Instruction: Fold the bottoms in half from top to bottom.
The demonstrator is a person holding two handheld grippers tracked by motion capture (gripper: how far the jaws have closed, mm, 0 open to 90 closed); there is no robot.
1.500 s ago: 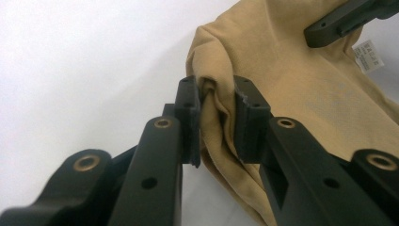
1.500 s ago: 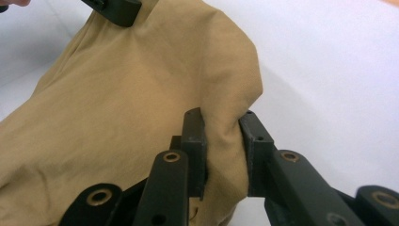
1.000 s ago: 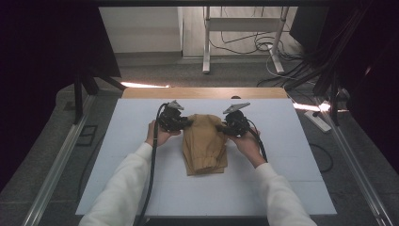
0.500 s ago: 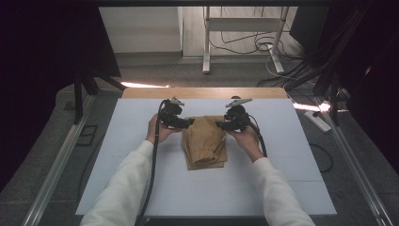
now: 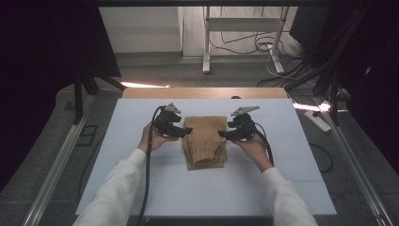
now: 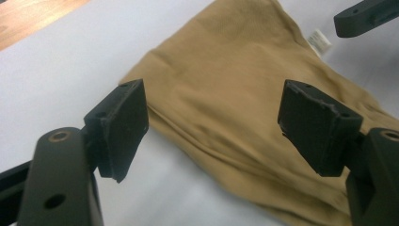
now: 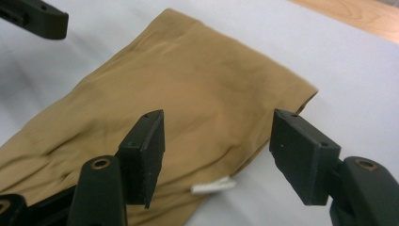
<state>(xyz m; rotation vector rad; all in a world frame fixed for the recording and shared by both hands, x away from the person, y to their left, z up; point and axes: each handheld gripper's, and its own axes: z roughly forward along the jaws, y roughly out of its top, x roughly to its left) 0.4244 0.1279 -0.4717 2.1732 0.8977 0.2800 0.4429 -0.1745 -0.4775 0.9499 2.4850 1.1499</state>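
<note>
A folded tan garment [image 5: 204, 140] lies on the white table cover [image 5: 141, 188], between the two grippers. The left gripper [image 5: 184, 132] sits just beside its left edge and the right gripper [image 5: 223, 135] just beside its right edge — both sets of jaws have just been opening and now stand apart, pressing on nothing. In the right gripper view a small white label [image 7: 212, 185] shows at the cloth's edge — between that gripper's jaws.
</note>
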